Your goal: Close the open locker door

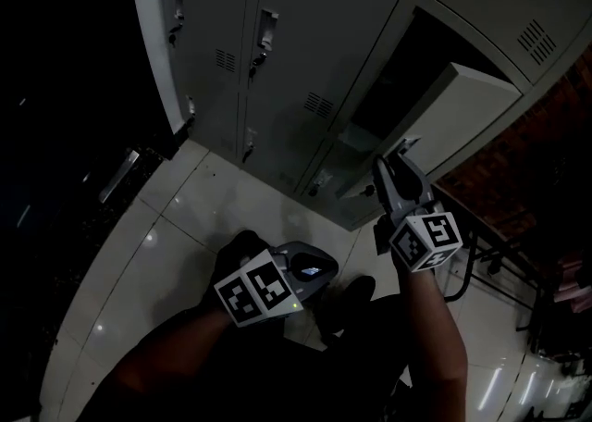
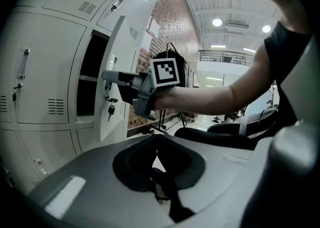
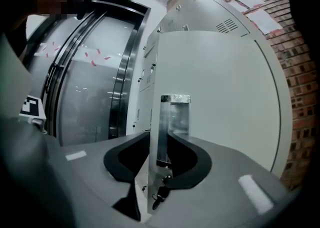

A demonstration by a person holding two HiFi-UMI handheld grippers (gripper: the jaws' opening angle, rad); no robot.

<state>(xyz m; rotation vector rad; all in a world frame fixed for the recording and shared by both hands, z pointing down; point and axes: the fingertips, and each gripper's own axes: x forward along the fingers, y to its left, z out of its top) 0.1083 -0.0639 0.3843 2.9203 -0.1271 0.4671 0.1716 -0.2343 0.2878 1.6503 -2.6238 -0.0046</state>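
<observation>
The grey locker door (image 1: 462, 105) stands swung out from its dark compartment (image 1: 407, 68). My right gripper (image 1: 390, 168) reaches up to its free edge. In the right gripper view the door's edge and its shiny metal handle (image 3: 175, 117) stand upright between the jaws of the right gripper (image 3: 162, 139), which are closed against both sides; a key (image 3: 160, 196) hangs below. The left gripper view shows the same gripper (image 2: 109, 76) at the door (image 2: 114, 62). My left gripper (image 1: 319, 272) hangs low, away from the lockers, shut and empty (image 2: 157, 139).
Shut grey lockers (image 1: 305, 50) fill the row to the left of the open one. A brick wall (image 1: 527, 152) and a black metal frame (image 1: 490, 254) lie to the right. Pale floor tiles (image 1: 185, 217) run below. A glass door (image 3: 85, 82) shows behind the locker door.
</observation>
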